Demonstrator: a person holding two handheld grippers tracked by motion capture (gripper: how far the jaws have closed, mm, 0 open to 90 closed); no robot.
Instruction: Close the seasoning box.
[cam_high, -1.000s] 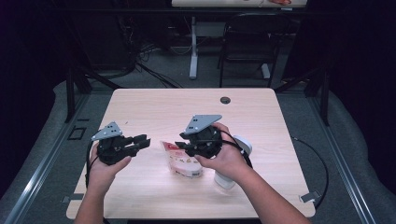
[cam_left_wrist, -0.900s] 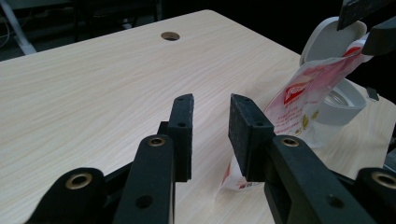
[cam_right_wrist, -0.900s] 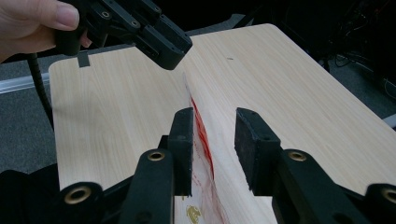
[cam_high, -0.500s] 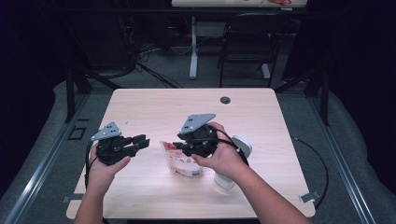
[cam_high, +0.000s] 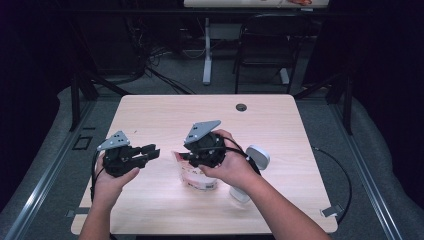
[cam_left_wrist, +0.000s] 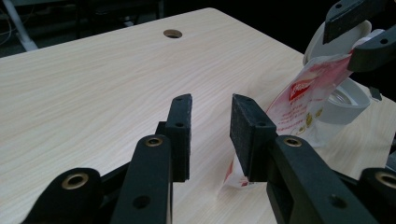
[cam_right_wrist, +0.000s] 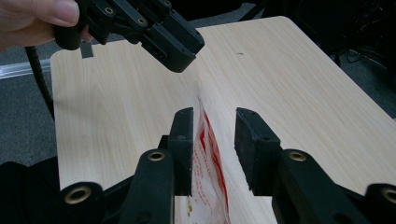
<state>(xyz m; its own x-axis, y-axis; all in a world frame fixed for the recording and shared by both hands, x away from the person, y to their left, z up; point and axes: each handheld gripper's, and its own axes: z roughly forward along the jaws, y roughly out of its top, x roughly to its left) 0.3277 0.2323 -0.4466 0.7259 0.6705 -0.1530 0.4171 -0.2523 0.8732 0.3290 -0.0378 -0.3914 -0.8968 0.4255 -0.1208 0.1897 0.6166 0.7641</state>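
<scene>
With my right gripper (cam_high: 187, 156) gaping around the pouch (cam_high: 196, 176) at mid-table, pads not yet pressing, and my left gripper (cam_high: 152, 151) half-open, empty, just beside it, I'd centre the edge before closing.

From above, the right hand (cam_high: 227, 167) and its gripper cover much of the packet (cam_high: 196, 179) — its print is too small to read. The white container (cam_high: 248, 165) lies half behind the forearm.

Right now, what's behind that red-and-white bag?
Behind the bag stands a white round container. The bag covers its lower left part, so what it holds stays unseen.
</scene>
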